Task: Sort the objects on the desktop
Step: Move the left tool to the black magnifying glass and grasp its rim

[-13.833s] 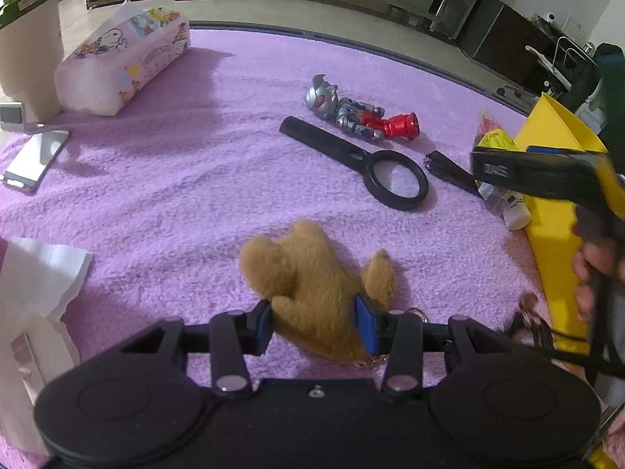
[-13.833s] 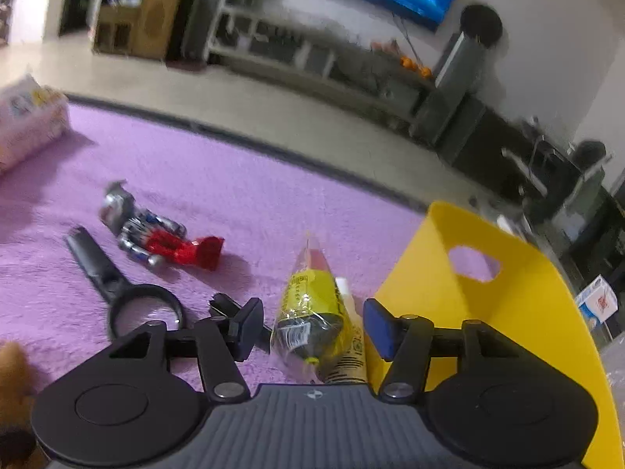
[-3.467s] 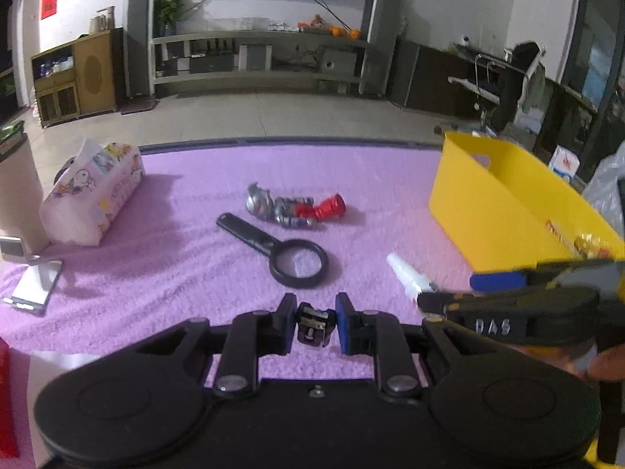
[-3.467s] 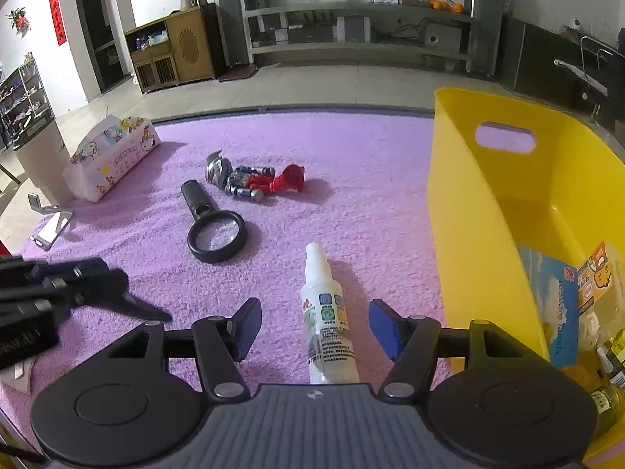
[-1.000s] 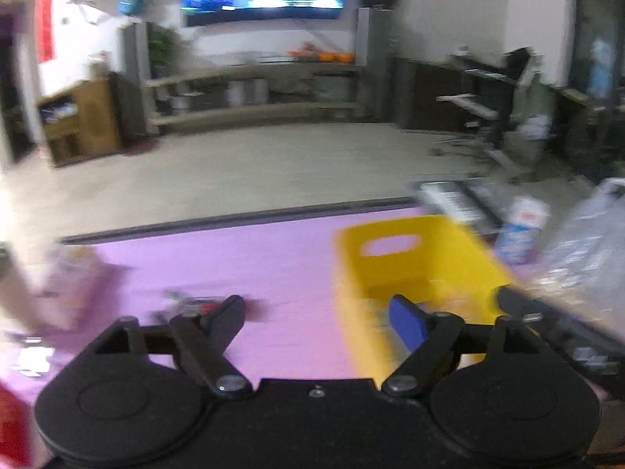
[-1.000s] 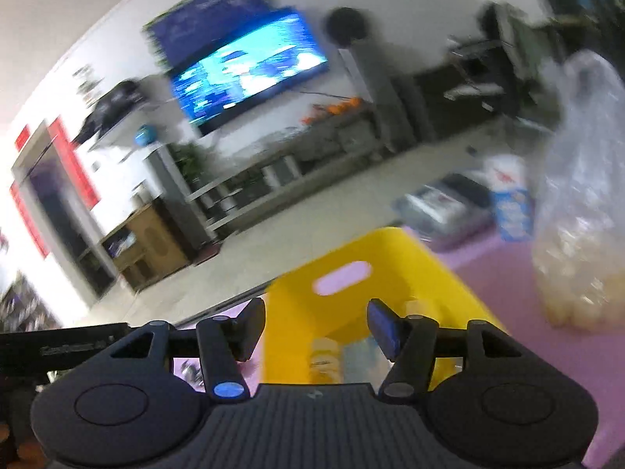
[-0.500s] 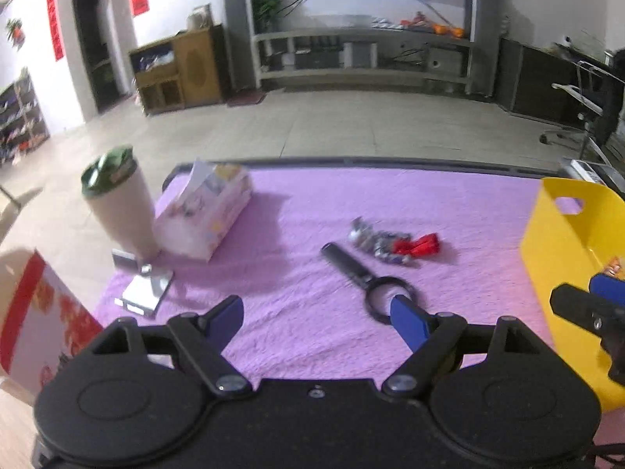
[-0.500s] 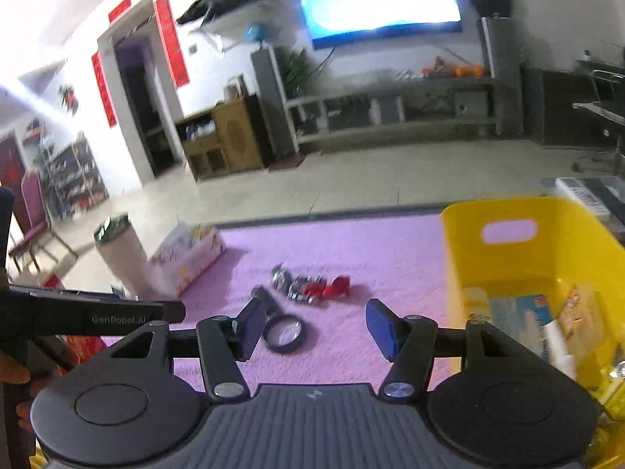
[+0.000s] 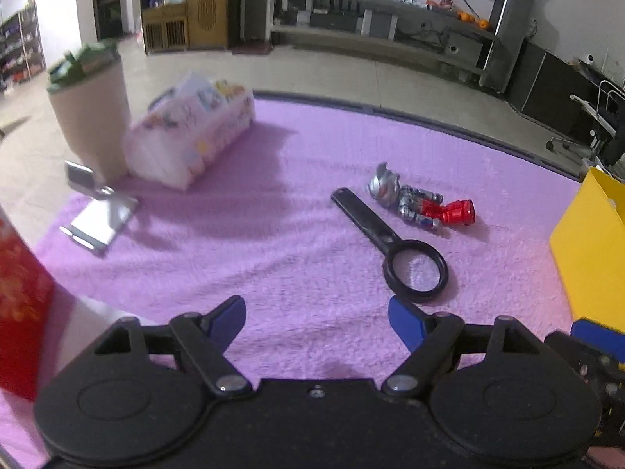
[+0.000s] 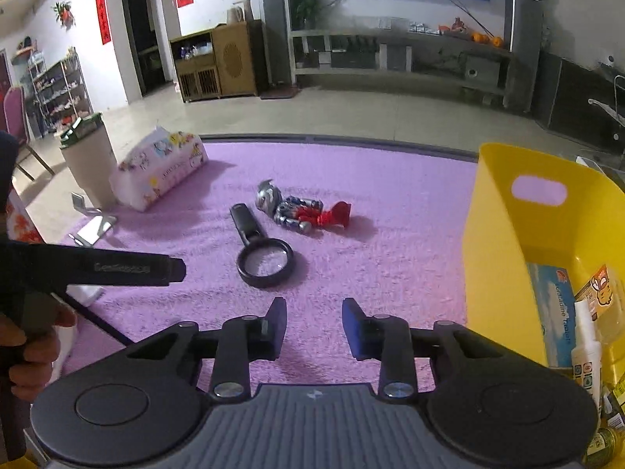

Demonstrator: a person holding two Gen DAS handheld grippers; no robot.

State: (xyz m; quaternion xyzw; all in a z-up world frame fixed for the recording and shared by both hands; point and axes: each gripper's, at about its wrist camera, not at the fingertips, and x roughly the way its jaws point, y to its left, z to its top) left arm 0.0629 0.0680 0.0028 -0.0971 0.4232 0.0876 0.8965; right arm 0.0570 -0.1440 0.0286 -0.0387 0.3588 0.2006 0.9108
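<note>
Left gripper (image 9: 316, 322): released, jaws spread wide with nothing between them, hovering over the purple cloth (image 9: 273, 242).
Right gripper (image 10: 314, 326): empty, jaws apart but narrower than the left pair; it hangs over the cloth beside the bin.
Magnifying glass (image 9: 390, 244): lies flat on the cloth just ahead of the left gripper's right finger, handle pointing away.
Toy figure (image 9: 422, 201): lies on its side just beyond the magnifying glass, close to its handle; whether they touch I cannot tell.
Yellow bin (image 10: 504, 234): stands at the right edge of the cloth, already holding a blue box (image 10: 550, 312), a white spray bottle (image 10: 586, 351) and some packets.
Done: judging by the bin's contents, several items are sorted.
Left: the magnifying glass and toy figure look like the last loose pieces.
Probably not for sorting: tissue pack (image 9: 191, 136), cup (image 9: 90, 113) and phone stand (image 9: 97, 211) at the far left.
</note>
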